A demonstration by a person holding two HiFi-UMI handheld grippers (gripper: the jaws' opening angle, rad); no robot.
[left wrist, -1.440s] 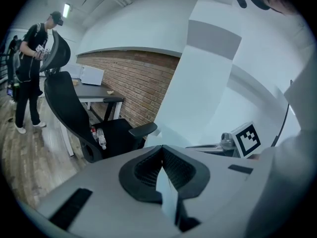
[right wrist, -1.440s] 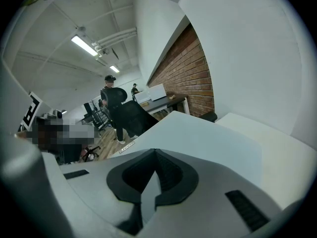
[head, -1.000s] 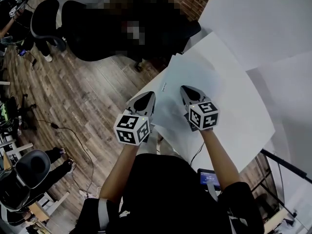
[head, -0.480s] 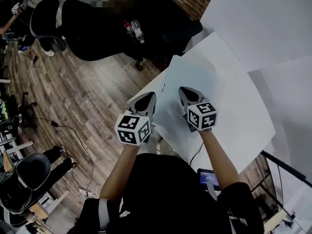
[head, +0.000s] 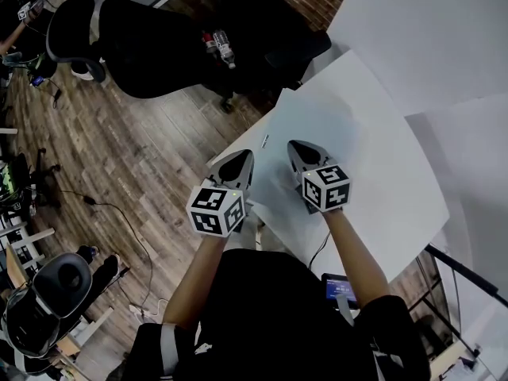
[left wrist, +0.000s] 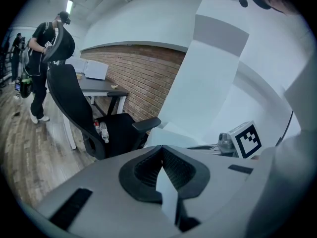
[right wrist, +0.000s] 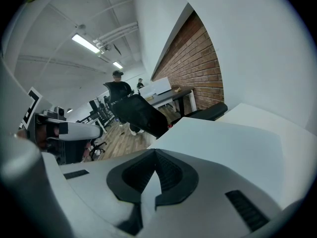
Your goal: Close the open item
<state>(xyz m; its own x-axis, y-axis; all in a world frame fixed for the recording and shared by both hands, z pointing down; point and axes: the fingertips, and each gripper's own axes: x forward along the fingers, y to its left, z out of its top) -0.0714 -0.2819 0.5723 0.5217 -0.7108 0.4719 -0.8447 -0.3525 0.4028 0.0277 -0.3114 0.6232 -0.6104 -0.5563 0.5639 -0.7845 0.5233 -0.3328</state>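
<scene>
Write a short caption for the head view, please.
Left gripper and right gripper, both shut and empty, hover at a white table near a black office chair.

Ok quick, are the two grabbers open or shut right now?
Left gripper: shut, holding nothing.
Right gripper: shut, holding nothing.

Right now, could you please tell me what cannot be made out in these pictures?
The open item: appears in no view.
Small grey object on the white table, head view: too small to identify.
Table's near edge, head view: hidden behind the left hand-held gripper and right hand-held gripper.
</scene>
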